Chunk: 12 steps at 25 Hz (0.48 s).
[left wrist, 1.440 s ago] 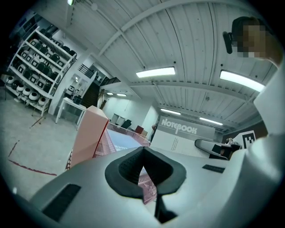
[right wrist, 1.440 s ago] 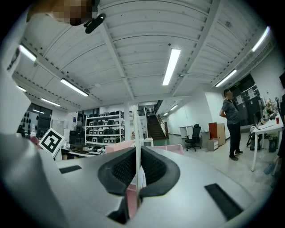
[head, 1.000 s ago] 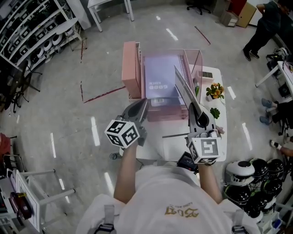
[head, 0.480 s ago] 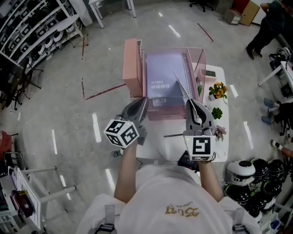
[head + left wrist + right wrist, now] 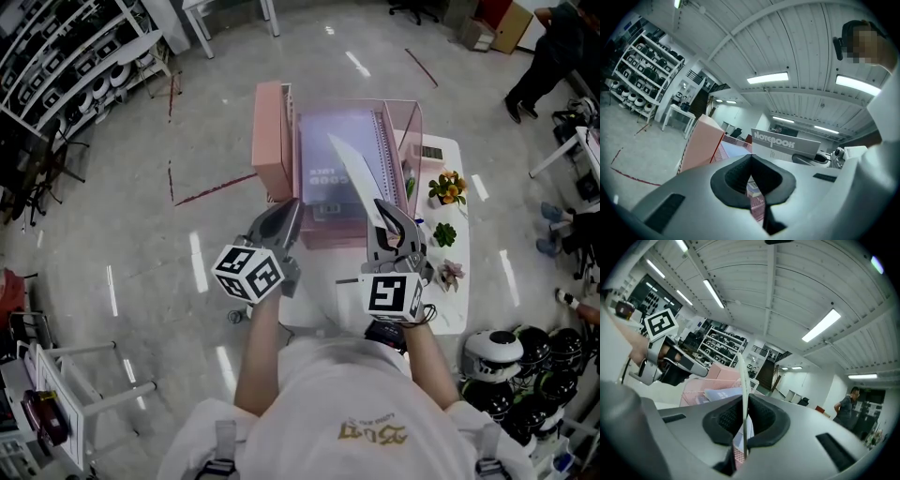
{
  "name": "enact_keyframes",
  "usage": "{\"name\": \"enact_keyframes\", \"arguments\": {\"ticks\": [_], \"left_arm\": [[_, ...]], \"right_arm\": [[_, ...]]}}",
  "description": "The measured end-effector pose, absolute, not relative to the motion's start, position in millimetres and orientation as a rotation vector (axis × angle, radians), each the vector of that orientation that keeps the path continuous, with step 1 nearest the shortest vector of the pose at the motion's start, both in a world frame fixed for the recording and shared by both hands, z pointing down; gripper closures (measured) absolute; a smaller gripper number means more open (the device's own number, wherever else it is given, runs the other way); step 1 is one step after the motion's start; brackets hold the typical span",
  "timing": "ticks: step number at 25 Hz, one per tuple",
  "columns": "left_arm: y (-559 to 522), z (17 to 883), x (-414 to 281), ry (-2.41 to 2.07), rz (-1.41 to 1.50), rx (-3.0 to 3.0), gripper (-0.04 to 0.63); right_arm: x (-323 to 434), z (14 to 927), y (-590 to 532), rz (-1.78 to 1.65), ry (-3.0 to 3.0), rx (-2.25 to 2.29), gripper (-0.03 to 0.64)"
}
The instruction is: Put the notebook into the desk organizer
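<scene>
While your right gripper [image 5: 382, 211] has its fingers [image 5: 764, 418] clamped on the near edge of the notebook [image 5: 359, 184], the notebook sticks out ahead of the fingertips, edge-on between them and tilted over to their left. Its far end points at the pink organizer [image 5: 272, 141], which sits ahead and to the left of those fingers. Can't tell if the notebook touches the organizer.

Your left gripper [image 5: 750, 159] is level, fingers [image 5: 736, 176] together, nothing between them. The organizer's near wall is just ahead of those fingertips; the held notebook's printed cover shows to their right.

A purple notebook [image 5: 328, 155] lies flat inside the organizer, beyond both sets of fingertips. The white counter [image 5: 352, 300] is below the right fingers.
</scene>
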<state>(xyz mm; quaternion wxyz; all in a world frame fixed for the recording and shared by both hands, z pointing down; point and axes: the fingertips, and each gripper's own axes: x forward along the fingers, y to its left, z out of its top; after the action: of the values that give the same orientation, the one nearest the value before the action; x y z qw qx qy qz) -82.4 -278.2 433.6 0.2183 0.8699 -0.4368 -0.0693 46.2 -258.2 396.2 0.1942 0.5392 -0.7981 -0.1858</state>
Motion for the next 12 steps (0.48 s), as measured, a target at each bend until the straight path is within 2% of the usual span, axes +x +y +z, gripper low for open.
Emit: {"name": "enact_keyframes", "arguments": {"ticks": [4,12], "left_arm": [[-281,436,-84,-1.209,-0.186,2.403,0.581],[-284,438,-93,-1.226,-0.188,2.386,0.581]], "right_arm": [[34,407,-263,-0.653,-2.14,1.42,0.595],[19,423,-275,-0.688,-2.085,1.323,0.591]]}}
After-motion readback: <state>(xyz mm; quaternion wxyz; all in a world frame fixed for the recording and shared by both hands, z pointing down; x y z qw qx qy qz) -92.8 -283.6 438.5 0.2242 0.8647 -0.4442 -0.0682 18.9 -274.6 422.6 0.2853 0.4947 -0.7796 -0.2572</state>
